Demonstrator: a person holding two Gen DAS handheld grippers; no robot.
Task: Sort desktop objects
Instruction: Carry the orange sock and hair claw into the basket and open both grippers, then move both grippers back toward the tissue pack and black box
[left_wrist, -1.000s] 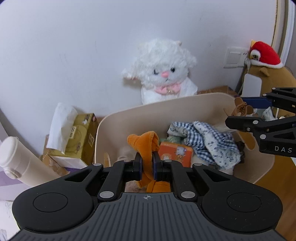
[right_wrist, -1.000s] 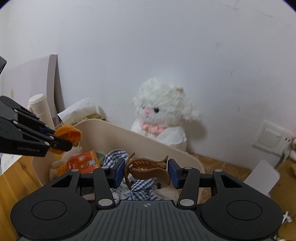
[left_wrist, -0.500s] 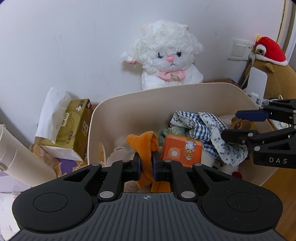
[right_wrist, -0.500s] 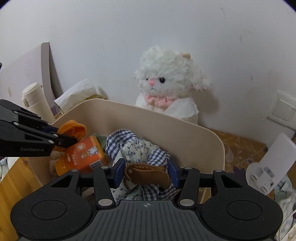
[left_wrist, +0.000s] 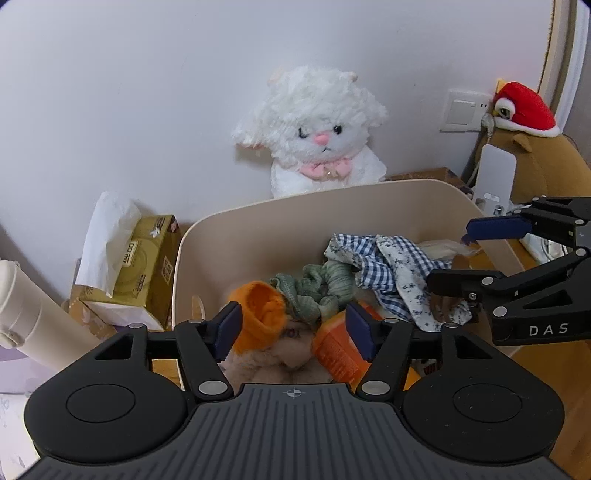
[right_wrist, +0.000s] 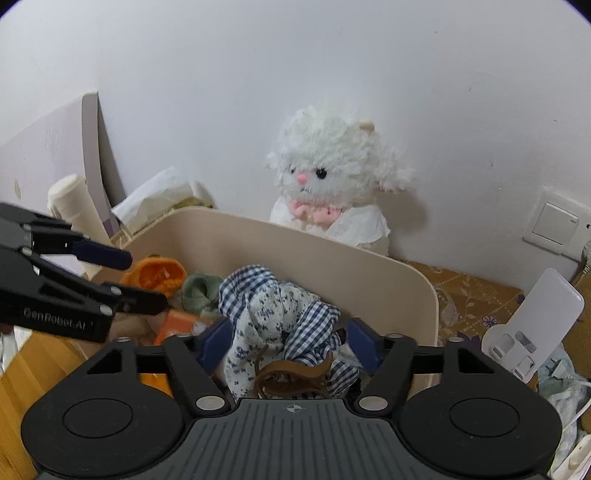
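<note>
Both of your jaws have just been opening, and each has let go of what it carried. Your left hand-held gripper (left_wrist: 293, 329) now stands wide over the near left part of the beige bin (left_wrist: 369, 206), and the orange sock (left_wrist: 260, 319) it pinched a second ago lies loose between the pads, close to the left pad (whether it still brushes that pad is hard to tell). It rests on a tan plush thing, with a green scrunchie (left_wrist: 317, 291) just beyond it and an orange carton (left_wrist: 336, 347) to its right.

Your right hand-held gripper (right_wrist: 291, 341) is wide as well. The brown hair claw (right_wrist: 291, 380) has dropped from between the pads and now lies low at the near edge of that view, on the blue checked cloth (right_wrist: 280, 314), which bulges up between the open pads.

From the left wrist view your right hand-held gripper reaches in over the bin's right side, above the same cloth.

Behind the bin a white plush toy (left_wrist: 317, 129) sits against the wall. A tissue box (left_wrist: 144, 258) and a cream bottle (left_wrist: 26, 306) stand to the bin's left on the tabletop (left_wrist: 546, 373).
</note>
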